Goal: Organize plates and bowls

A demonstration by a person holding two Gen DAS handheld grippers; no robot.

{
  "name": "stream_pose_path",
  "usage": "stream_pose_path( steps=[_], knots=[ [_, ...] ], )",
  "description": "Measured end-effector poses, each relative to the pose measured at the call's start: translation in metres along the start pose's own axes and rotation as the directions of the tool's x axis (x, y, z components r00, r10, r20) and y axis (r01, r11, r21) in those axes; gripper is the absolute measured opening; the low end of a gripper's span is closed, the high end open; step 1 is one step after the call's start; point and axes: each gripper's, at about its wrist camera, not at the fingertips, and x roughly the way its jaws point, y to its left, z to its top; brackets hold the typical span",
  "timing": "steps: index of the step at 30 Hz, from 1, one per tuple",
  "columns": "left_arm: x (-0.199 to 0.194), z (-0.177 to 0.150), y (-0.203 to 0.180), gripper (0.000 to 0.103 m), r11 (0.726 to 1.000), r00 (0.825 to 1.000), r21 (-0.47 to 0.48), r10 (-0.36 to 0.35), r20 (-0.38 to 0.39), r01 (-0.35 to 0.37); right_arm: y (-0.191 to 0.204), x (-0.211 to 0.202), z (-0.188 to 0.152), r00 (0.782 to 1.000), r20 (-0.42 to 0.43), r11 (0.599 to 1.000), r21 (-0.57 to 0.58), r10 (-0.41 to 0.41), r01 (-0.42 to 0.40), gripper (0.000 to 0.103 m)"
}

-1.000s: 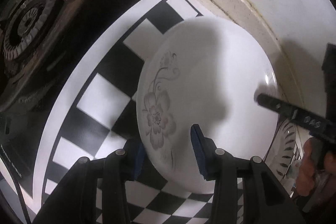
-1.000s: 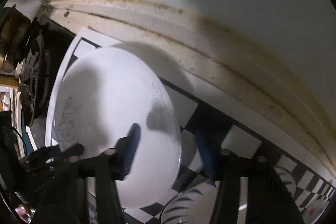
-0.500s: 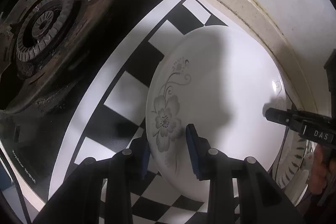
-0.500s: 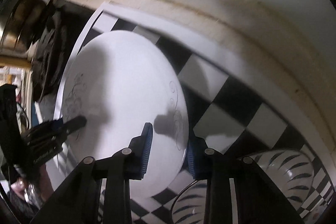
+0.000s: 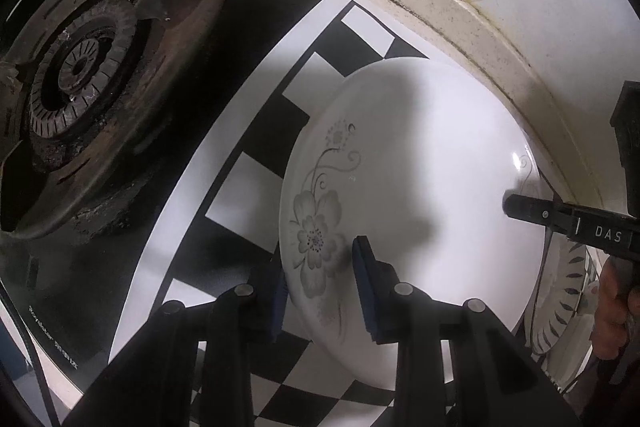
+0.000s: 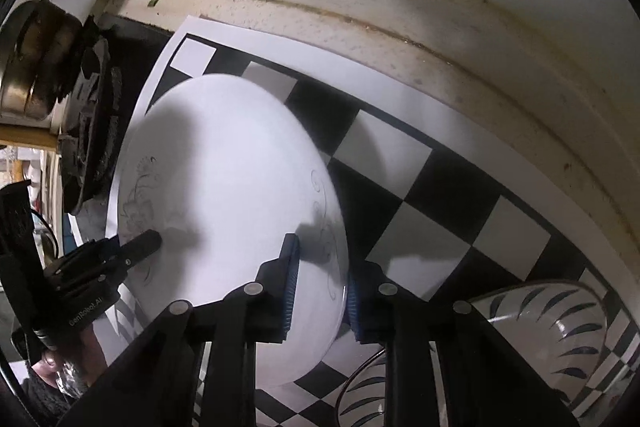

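The round white plate with a grey flower print (image 5: 420, 195) is held between both tools, tilted up off the black-and-white checkered sheet (image 5: 256, 131) that covers the tabletop near its back edge, by the stained cream ledge (image 6: 460, 39) under the wall. The left gripper (image 5: 320, 279) has its jaws narrowed onto the flowered rim, one blue pad above and one below; the right gripper (image 6: 320, 291) pinches the opposite rim the same way. Two grips on opposite edges look to me like a way to keep a wide, slick plate from swinging while it is carried — probably toward a stack.

Just beside the plate's right edge sit clear glass bowls with dark leaf stripes (image 6: 552, 327), partly cut off by the frame and by the gripper bodies, so I cannot count them surely. Whether the plate's lower edge touches the sheet is hidden. The rusty gas burner (image 5: 88, 79) lies off to the left — well apart.
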Motion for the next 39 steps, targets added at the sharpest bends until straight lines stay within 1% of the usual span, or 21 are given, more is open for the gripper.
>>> stream_pose_path(
  steps=[3, 9, 15, 19, 21, 22, 27, 30, 36, 39],
  knots=[
    [-0.008, -0.006, -0.002, 0.027, 1.000, 1.000, 0.004, 0.004, 0.016, -0.004, 0.001, -0.008, -0.007, 1.000, 0.023, 1.000, 0.002, 0.005, -0.005, 0.022],
    [-0.024, -0.002, 0.007, 0.027, 1.000, 0.999, 0.026, 0.014, 0.046, -0.015, 0.009, -0.023, -0.020, 0.998, 0.059, 1.000, -0.013, 0.002, -0.001, 0.020],
    [-0.046, -0.005, 0.007, 0.027, 0.998, 0.997, 0.053, 0.014, 0.079, -0.018, 0.013, -0.043, -0.034, 0.995, 0.101, 1.000, 0.006, 0.017, -0.018, 0.020],
    [-0.070, -0.016, 0.007, 0.027, 0.997, 0.995, 0.080, 0.006, 0.099, -0.014, 0.018, -0.062, -0.051, 0.990, 0.136, 0.999, 0.021, 0.029, -0.033, 0.020],
    [-0.083, -0.027, -0.005, 0.027, 0.996, 0.994, 0.094, 0.001, 0.108, -0.012, 0.019, -0.071, -0.059, 0.988, 0.151, 0.999, 0.029, 0.034, -0.039, 0.020],
    [-0.083, -0.032, -0.016, 0.027, 0.995, 0.994, 0.101, 0.000, 0.111, -0.011, 0.019, -0.077, -0.066, 0.986, 0.161, 0.998, 0.035, 0.037, -0.043, 0.020],
    [-0.111, -0.050, -0.032, 0.027, 0.988, 0.992, 0.155, -0.020, 0.125, 0.000, 0.014, -0.106, -0.097, 0.977, 0.211, 0.996, 0.073, 0.043, -0.059, 0.020],
    [-0.125, -0.065, -0.042, 0.027, 0.982, 0.991, 0.190, -0.037, 0.128, 0.012, 0.011, -0.121, -0.119, 0.972, 0.234, 0.993, 0.102, 0.033, -0.058, 0.020],
    [-0.143, -0.093, -0.063, 0.027, 0.967, 0.990, 0.250, -0.078, 0.118, 0.046, 0.001, -0.151, -0.180, 0.961, 0.274, 0.985, 0.160, 0.022, -0.068, 0.020],
    [-0.149, -0.106, -0.073, 0.027, 0.956, 0.989, 0.292, -0.081, 0.121, 0.042, -0.001, -0.155, -0.209, 0.960, 0.281, 0.980, 0.188, 0.011, -0.067, 0.020]
  ],
)
